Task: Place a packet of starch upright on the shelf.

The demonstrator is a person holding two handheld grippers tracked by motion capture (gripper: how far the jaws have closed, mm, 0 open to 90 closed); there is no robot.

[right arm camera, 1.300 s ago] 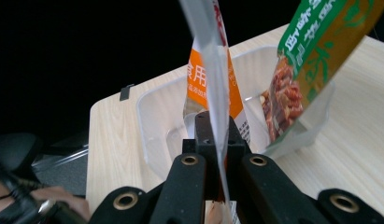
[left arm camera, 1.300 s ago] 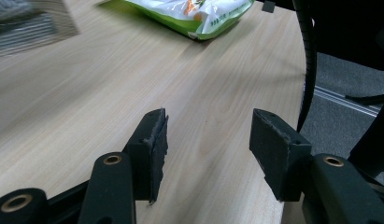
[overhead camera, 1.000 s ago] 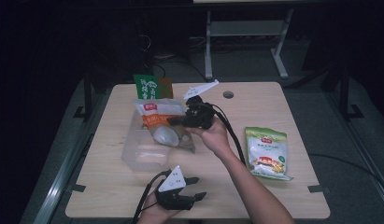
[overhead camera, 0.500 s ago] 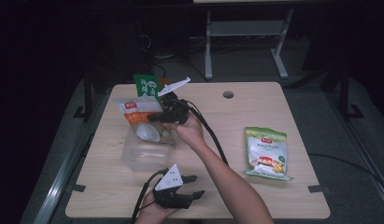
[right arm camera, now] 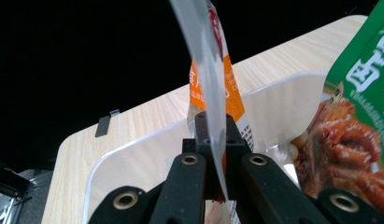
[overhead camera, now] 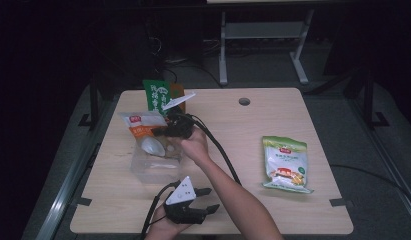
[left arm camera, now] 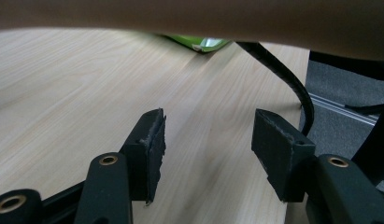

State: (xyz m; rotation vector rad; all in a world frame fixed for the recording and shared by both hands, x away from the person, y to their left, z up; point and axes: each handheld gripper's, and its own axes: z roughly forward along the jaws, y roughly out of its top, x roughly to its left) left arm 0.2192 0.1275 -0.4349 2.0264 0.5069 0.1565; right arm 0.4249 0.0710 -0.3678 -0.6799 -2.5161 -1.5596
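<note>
**Crowded far-left corner, open bench on the right**

The clear tub (overhead camera: 155,167) sits on the left half of the bench (overhead camera: 233,125), with the green packet (overhead camera: 157,95) standing just behind it and the orange-and-white pouch (overhead camera: 143,127) over its rim. The right tool (overhead camera: 165,131) and its forearm (overhead camera: 228,190) cross diagonally over the middle, its cable (overhead camera: 218,147) trailing alongside. The left tool (overhead camera: 205,200) occupies the near edge. The green-yellow bag (overhead camera: 285,162) lies well apart at right; bare wood surrounds it.
</note>
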